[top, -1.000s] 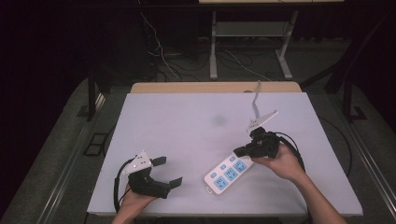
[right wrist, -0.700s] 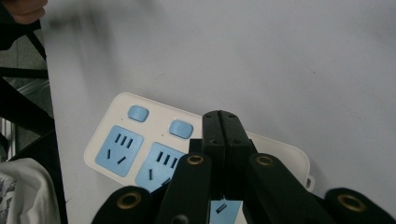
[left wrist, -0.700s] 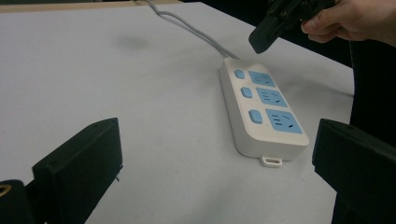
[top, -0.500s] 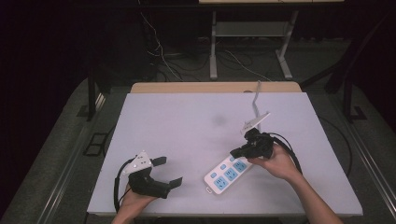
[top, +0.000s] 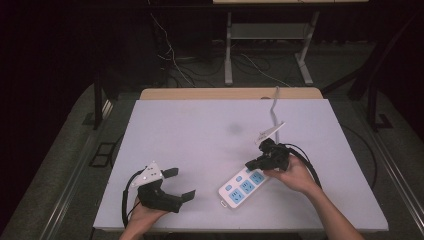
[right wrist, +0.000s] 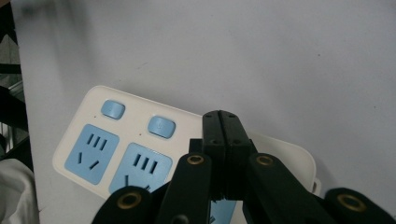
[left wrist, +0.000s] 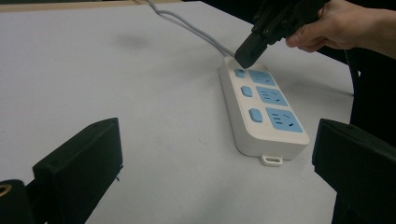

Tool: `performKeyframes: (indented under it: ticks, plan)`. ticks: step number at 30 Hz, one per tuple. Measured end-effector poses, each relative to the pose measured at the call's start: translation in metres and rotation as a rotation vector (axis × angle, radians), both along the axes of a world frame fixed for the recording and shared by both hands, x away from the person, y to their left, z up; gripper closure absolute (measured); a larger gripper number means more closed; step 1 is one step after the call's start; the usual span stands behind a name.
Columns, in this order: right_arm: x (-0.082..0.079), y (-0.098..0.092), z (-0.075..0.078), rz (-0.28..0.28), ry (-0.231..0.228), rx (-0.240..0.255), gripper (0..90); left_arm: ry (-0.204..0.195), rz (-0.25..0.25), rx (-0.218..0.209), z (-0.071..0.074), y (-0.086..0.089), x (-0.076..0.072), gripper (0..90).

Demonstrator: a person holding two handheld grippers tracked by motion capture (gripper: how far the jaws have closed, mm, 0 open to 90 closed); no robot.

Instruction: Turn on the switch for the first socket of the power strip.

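High view: vs the frame a sec earlier, the right gripper (top: 251, 163) had dropped a bit lower onto the cord end of the power strip (top: 243, 186); jaws pressed together, nothing betw them. Strip itself hadn't shifted. It lay diagonal, near the table's (top: 200, 125) front-right, cord (top: 274, 107) running off the far edge. Left gripper (top: 176, 183) sat unchanged, well left of the strip, near the front edge, jaws wide apart & empty. Lots of bare tabletop beyond & left of the strip; less room betw strip & front edge.

Left gripper view: own jaws apart at the frame's bottom corners, strip (left wrist: 264, 107) ahead of them, right gripper's (left wrist: 246, 55) closed tip touching down at the strip's far end by the farthest blue button (left wrist: 239, 73).

Right gripper view: jaws shut flat together over the strip's (right wrist: 88, 112) cord end, beside the middle button (right wrist: 161, 126); open table past the strip.
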State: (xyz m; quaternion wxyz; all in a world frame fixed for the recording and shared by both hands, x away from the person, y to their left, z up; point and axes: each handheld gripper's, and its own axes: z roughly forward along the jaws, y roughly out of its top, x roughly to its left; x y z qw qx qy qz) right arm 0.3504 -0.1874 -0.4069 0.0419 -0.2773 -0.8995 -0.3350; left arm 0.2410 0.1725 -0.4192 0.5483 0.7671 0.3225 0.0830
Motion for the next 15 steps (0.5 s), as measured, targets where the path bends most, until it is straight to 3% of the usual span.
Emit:
performKeyframes:
  ticks: [6,15]
  plan:
    - [0.0031,0.0008,-0.0062,0.001,0.031,0.021,89.6,-0.002,0.001,0.000,0.0001,0.0007,0.0001,0.3]
    - [0.0020,0.0026,-0.0052,0.020,0.023,-0.013,89.9,-0.003,0.001,0.001,0.0003,-0.0003,-0.0004,0.6]
